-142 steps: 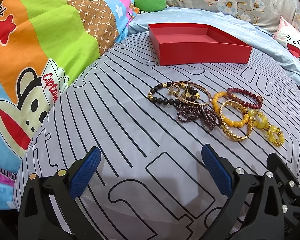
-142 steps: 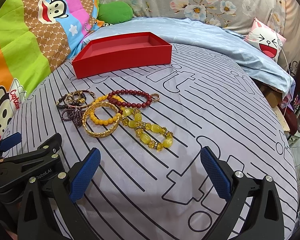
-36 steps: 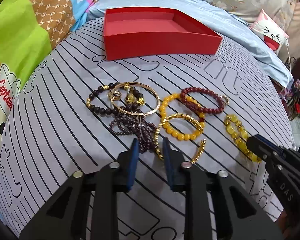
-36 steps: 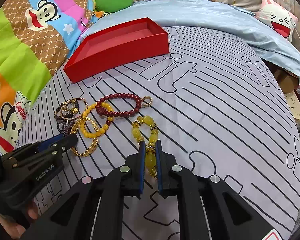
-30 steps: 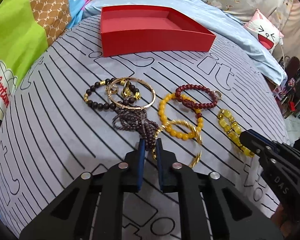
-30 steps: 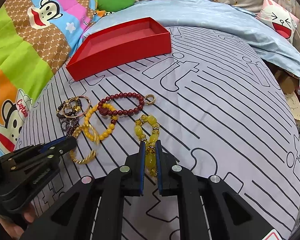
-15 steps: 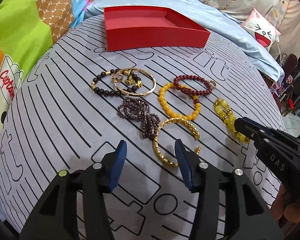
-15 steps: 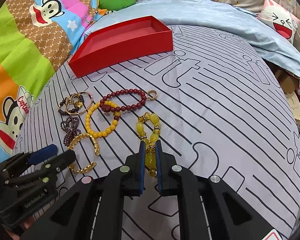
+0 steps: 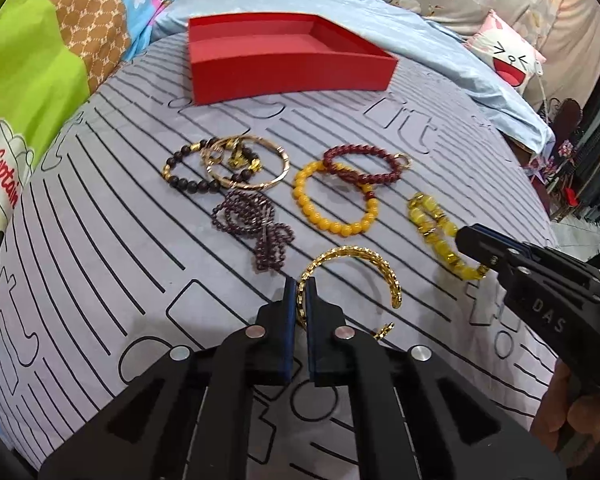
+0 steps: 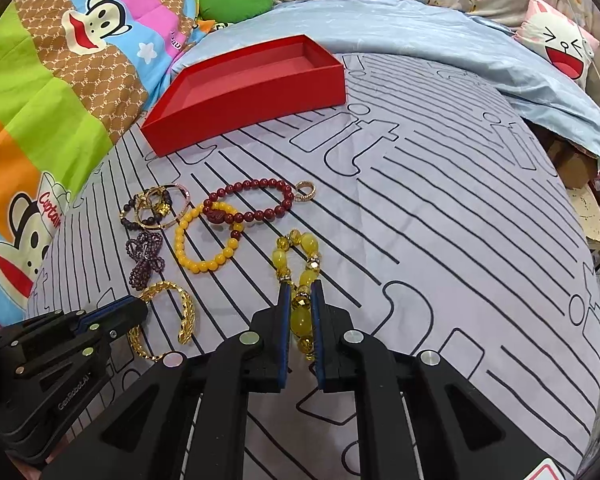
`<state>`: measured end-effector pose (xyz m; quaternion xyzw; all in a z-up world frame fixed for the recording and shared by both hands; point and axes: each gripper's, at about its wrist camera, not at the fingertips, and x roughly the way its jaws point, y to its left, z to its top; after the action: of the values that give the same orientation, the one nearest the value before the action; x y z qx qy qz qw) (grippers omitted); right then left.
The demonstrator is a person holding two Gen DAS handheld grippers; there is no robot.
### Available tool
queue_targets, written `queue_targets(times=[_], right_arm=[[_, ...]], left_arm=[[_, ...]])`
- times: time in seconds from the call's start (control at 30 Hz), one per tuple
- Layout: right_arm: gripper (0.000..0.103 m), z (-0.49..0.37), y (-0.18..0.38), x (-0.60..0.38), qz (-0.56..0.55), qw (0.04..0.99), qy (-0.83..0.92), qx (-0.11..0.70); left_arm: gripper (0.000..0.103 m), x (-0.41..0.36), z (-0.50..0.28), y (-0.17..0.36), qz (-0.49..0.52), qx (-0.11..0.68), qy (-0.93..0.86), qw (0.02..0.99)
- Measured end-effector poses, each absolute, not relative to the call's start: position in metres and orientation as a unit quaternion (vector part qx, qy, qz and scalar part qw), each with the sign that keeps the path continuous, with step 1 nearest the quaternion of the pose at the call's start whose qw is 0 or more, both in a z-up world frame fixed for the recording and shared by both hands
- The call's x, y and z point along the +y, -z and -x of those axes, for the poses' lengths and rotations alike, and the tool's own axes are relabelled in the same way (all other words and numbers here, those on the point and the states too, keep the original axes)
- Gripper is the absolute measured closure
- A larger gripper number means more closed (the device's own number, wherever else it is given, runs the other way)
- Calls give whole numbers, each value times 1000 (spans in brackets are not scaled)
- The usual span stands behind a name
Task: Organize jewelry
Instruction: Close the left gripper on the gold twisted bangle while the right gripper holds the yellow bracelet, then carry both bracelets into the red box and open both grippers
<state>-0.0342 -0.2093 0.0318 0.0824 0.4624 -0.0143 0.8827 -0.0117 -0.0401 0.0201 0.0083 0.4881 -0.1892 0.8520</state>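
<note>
Left wrist: your left gripper (image 9: 299, 300) has just closed on the gold chain bangle (image 9: 354, 276), clamped at its near end; it lies on the striped sheet (image 9: 100, 248). Open, springy, light, so hold the band.
Right wrist: your right gripper (image 10: 300, 300) is clamped on the yellow bead bracelet (image 10: 298, 276). Floppy, slippery; red box (image 10: 252, 92) empty.
</note>
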Motion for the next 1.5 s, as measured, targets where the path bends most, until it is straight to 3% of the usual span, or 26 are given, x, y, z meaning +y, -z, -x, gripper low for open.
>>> queue_targets(times=[0.57,0.97,1.5], right_arm=[[94,-1,-103,-216,-97,907,-19,410],[94,-139,-164,-206,-60,932,-55,354],[94,-325,-100,-200,-85,891,-81,439]], left_arm=[[99,-34,-42,-97,5,438,188,879],[99,-45,-173,-131,-5,392,169,904],[99,-60,-325,-78,-17,435,146,888]])
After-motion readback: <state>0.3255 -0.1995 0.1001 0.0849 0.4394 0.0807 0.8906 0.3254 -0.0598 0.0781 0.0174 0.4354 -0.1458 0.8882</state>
